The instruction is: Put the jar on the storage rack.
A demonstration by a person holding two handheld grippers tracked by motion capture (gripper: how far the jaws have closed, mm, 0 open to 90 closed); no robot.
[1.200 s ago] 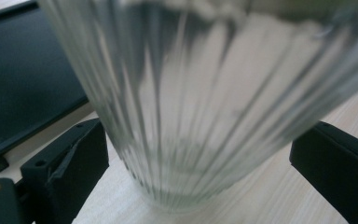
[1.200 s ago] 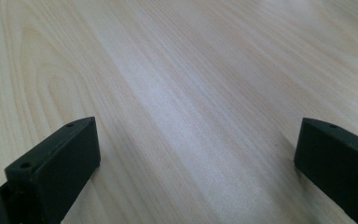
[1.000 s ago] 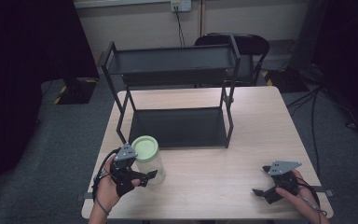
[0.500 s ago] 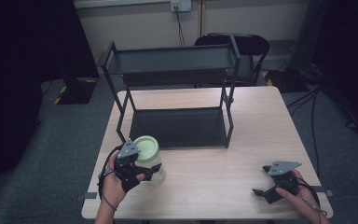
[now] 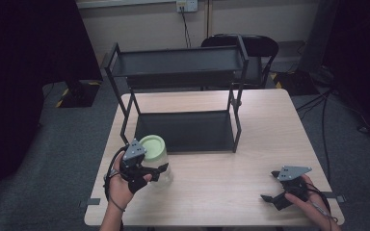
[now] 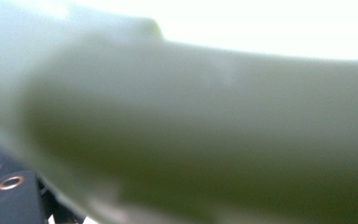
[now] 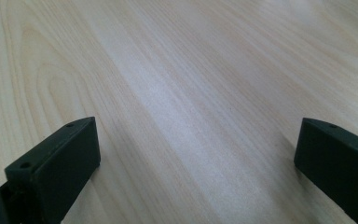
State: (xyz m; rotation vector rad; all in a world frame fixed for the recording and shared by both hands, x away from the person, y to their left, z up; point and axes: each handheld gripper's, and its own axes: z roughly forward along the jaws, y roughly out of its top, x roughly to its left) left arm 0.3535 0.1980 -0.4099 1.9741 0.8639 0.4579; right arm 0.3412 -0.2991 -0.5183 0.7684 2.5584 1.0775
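Note:
A clear jar with a pale green lid is near the table's front left, just in front of the black rack. My left gripper is shut on the jar's side, and the jar leans a little toward the rack. In the left gripper view the jar's lid is a blurred green mass right against the camera. My right gripper rests at the table's front right, open wide. Between its jaws there is bare wood.
A black two-level metal rack stands at the middle back of the wooden table, its lower tray on the tabletop. A dark chair stands behind the table. Cables lie on the floor to the right.
My left gripper has moved forward and slightly right with the jar, toward the rack. The right gripper has stayed still.

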